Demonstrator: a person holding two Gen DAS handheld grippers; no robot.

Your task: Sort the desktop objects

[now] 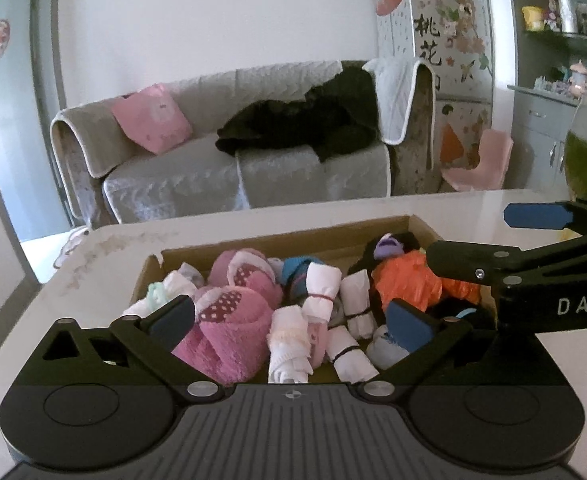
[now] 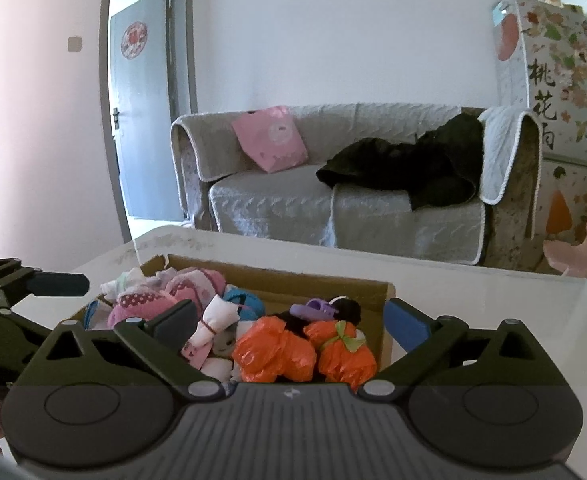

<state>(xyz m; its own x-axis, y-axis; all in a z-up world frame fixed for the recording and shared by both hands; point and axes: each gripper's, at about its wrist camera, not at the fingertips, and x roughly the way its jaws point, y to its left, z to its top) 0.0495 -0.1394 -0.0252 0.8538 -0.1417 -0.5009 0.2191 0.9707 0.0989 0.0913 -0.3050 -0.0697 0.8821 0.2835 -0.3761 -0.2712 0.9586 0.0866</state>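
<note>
Both claws, left claw (image 1: 289, 322) and right claw (image 2: 291, 322), are spread wide and hold nothing; the box (image 1: 333, 236) at lower centre looks full, so sorting seems nearly finished.

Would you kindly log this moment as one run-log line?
left gripper: open, holding nothing | right gripper: open, holding nothing | cardboard box: on table, filled with pink slippers, rolled white socks, orange bundles

My right gripper (image 1: 533, 240) crowds the packed cardboard box (image 1: 277, 240) from one side; bare white table (image 1: 453, 208) lies open beyond
</note>
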